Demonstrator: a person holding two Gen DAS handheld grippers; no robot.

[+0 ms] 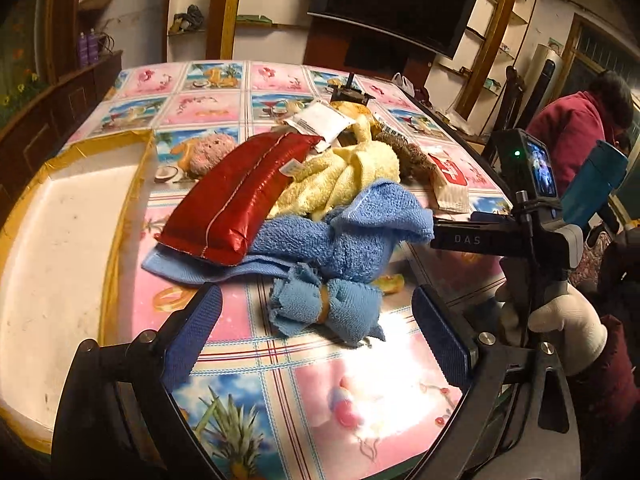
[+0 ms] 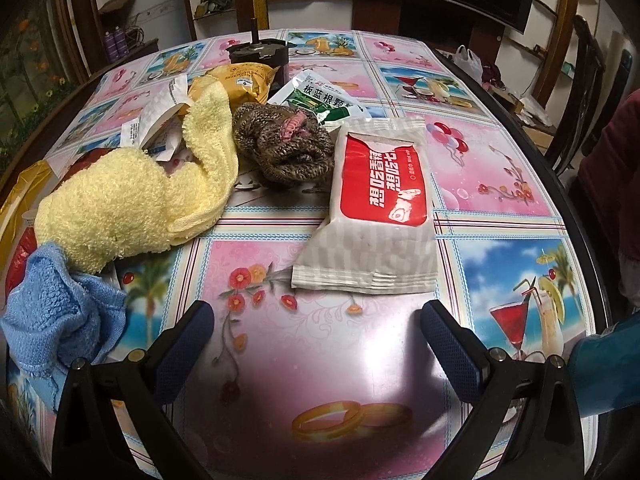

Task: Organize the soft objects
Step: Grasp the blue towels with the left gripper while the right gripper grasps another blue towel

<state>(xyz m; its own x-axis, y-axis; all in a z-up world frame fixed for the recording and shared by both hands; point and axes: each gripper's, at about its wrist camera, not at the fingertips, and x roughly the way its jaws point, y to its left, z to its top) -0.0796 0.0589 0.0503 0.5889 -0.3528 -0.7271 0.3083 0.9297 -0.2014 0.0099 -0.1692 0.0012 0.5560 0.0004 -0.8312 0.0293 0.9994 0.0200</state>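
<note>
The blue bundle (image 1: 326, 306), tied with a band, lies on the counter (image 1: 280, 380) just ahead of my left gripper (image 1: 316, 332), whose fingers are spread with nothing pinched. To take it well I'd straddle the band and close on the thick middle. Behind the bundle the blue towel (image 1: 344, 236) sits under the red pack (image 1: 240, 196). My right gripper (image 2: 318, 344) is spread too, empty. What the towels bury is hidden; the tray (image 1: 60, 240) is cut off.

Black claw (image 1: 316, 330), blue textured pads (image 1: 198, 330) (silver screws).
</note>
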